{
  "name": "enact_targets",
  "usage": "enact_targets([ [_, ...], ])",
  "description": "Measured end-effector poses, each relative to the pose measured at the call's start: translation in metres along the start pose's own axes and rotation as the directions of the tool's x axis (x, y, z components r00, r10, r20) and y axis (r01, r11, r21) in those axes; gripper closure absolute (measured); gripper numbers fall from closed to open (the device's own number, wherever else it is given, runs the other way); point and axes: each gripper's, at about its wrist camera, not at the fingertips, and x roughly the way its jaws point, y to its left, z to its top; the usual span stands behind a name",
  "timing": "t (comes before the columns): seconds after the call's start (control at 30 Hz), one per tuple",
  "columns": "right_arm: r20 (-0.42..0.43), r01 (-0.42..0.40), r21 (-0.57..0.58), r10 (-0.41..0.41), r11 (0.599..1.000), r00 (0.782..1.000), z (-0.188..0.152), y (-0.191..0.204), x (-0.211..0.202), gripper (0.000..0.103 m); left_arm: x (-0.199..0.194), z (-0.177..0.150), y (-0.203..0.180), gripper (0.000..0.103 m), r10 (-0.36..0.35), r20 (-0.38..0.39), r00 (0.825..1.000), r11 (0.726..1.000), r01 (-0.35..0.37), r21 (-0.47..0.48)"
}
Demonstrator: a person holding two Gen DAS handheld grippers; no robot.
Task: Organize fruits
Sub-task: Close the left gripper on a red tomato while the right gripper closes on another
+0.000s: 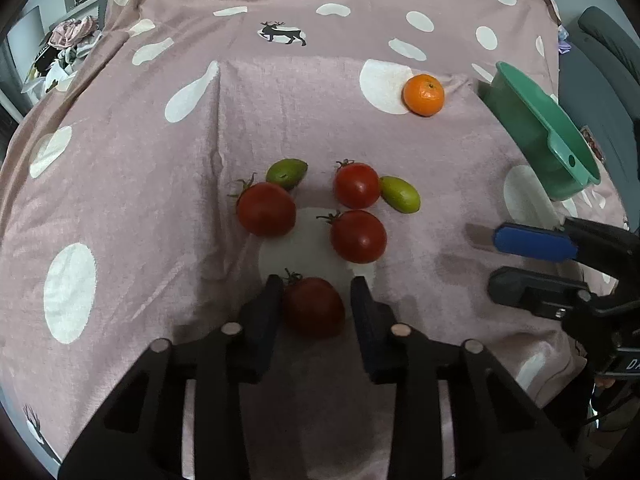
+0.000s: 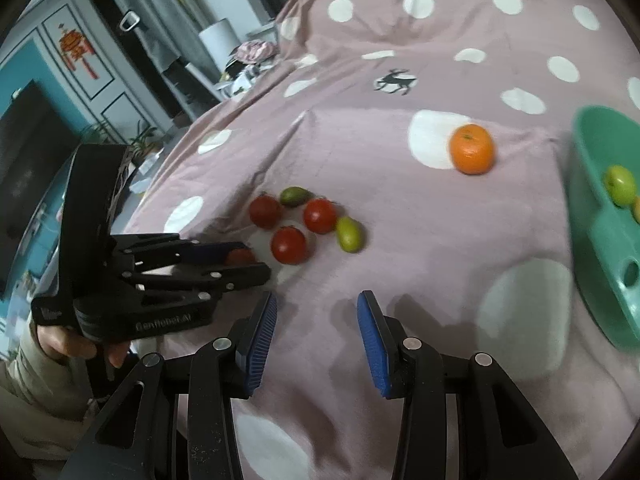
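Tomato [image 1: 314, 307], nearest fruit on the spotted pink cloth [image 1: 120, 208], sits between the narrowed left gripper [image 1: 316, 300] pads, likely soft, light and bruisable, so light pressure across its middle; the right gripper [image 2: 318, 316] hangs part-open, empty; beyond stands the green bowl [image 1: 560, 148].

Matt cloth [image 1: 120, 184], glossy tomatoes [image 1: 358, 236], smooth plastic bowl [image 1: 532, 120]

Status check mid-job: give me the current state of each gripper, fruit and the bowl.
Left gripper: shut on nearest red tomato.
Right gripper: open, empty.
Three other red tomatoes: loose on pink dotted cloth.
Orange mandarin: loose on cloth.
Green plastic bowl: holds a green fruit.
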Motion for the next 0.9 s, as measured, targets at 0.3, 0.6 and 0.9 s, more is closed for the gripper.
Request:
enact_targets([
  [0.3,-0.057,-0.032,-0.027,0.030,0.999,0.998,0.025,0.013,0.040,0.061,-0.003,-0.005,0.004,0.074,-0.024,0.031,0.999,1.000,0.024,-0.008],
  [0.6,-0.112,-0.004,-0.087,-0.005,0.996,0.994,0.038,0.029,0.069,0.061,-0.004,-0.005,0.004,0.073,-0.030,0.030,0.999,1.000,0.030,-0.001],
  [0.9,-0.126,0.035,-0.108,-0.048,0.994,0.991,0.039,0.027,0.076,0.071,-0.002,-0.005,0.001,0.073,-0.018,0.024,1.000,1.000,0.017,0.015],
])
